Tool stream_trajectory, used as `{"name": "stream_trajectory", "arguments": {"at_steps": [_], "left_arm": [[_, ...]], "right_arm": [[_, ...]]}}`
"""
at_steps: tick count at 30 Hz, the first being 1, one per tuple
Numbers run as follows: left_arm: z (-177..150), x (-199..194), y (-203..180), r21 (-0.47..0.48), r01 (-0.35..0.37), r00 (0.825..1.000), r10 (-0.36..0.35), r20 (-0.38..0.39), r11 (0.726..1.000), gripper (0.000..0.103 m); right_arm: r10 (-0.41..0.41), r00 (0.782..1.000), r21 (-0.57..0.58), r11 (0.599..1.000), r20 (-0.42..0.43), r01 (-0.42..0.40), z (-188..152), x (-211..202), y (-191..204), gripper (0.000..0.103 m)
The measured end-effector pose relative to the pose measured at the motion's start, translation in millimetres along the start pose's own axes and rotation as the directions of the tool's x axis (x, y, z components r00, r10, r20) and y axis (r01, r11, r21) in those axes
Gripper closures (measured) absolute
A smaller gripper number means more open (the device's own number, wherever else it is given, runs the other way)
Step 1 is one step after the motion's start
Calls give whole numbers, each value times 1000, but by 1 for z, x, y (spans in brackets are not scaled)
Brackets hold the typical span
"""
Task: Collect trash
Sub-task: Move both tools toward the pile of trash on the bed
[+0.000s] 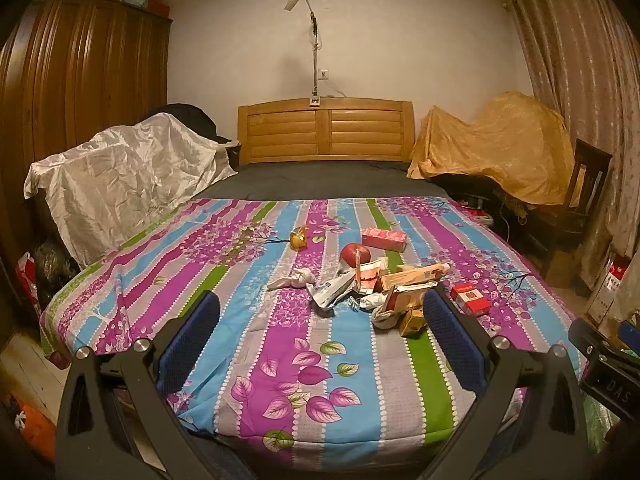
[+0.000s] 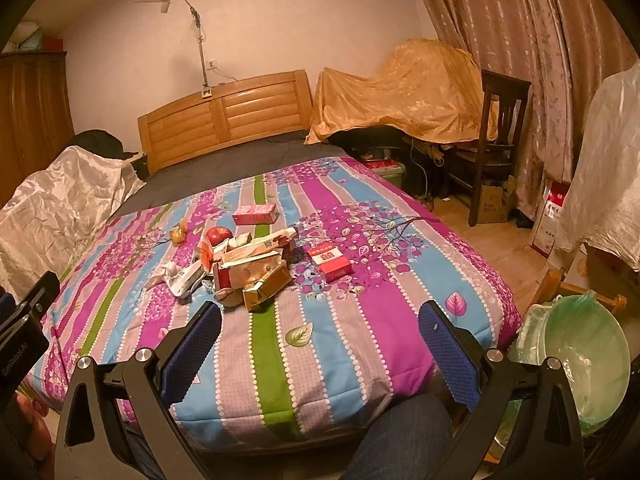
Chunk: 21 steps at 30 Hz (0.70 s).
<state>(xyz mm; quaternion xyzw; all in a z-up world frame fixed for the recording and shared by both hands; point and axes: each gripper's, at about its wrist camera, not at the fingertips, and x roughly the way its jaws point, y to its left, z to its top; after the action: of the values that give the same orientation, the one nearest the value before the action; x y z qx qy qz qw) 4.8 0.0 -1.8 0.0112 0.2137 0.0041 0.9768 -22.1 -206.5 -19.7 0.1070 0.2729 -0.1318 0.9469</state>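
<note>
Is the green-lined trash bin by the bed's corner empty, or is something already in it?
Empty, as far as visible. The right wrist view looks into the trash bin: only bare green liner shows. The trash pile lies on the bed.

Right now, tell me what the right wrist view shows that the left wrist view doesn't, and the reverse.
Only the right wrist view shows the green-lined trash bin on the floor beside the bed's near right corner. Only the left wrist view shows the red bag on the floor left of the bed. Both show the trash pile, the apple and the red cigarette pack on the striped bedspread.
</note>
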Motion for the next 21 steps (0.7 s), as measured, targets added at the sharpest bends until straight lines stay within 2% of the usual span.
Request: {"name": "stream_trajectory", "arguments": {"at_steps": [11, 18, 21], "left_arm": [[2, 2, -4, 35, 0, 1000, 0, -14, 999, 5], [9, 10, 2, 54, -40, 999, 42, -28, 998, 5], [7, 14, 9, 53, -66, 997, 68, -34, 996, 5]], "right_arm": [[-3, 1000, 27, 1000, 3, 3, -1, 1, -2, 5], [10, 1000, 22, 1000, 13, -10, 5, 3, 8, 5], [-6, 999, -8, 1000, 48, 6, 12, 1, 13, 5]]}}
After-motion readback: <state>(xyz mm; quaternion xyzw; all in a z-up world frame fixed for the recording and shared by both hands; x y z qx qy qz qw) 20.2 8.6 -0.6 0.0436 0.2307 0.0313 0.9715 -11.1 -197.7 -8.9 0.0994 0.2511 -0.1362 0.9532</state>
